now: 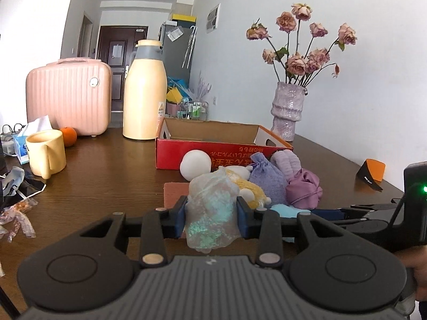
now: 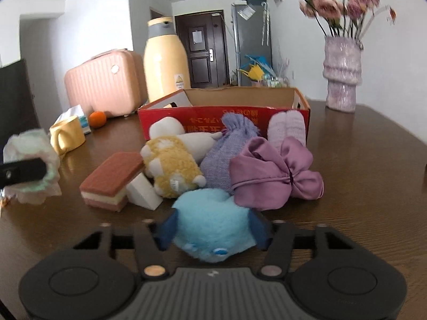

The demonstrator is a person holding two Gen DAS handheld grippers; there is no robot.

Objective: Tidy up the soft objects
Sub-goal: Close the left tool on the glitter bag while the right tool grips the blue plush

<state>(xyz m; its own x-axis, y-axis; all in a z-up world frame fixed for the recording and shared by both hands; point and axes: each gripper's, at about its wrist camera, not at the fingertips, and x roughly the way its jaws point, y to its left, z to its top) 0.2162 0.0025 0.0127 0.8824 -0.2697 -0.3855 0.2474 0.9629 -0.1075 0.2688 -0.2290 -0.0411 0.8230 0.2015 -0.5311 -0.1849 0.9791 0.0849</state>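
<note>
Now the left gripper [image 1: 210, 218] has its blue pads pressed in on a translucent pouch with a greenish shimmer [image 1: 212, 213], clamped from both sides and seemingly clear of the table [image 1: 106, 186], while the red cardboard box [image 1: 221, 154] sits open-topped straight ahead of it, beyond the heap. Over on the right, the right gripper [image 2: 212, 232] brackets a light blue plush [image 2: 210, 226]; its jaws sit partway in and the pads appear to meet the fur on both flanks, though whether they truly bite is hard to call. Just ahead of that gripper lie the purple satin pouch [image 2: 275, 173], the lavender drawstring bag [image 2: 226, 149], a yellow fuzzy toy [image 2: 173, 168] and a layered sponge [image 2: 112, 184] to its front-left. The box looks empty from these angles, so the sorting seems barely begun. To do this well, the left hand should lift the pouch high enough to clear the near box wall, travel straight forward over the pile, and let go only once inside the rim. The pouch is slack, so a steady, unhurried carry should keep it from slipping out of the pinch.
</note>
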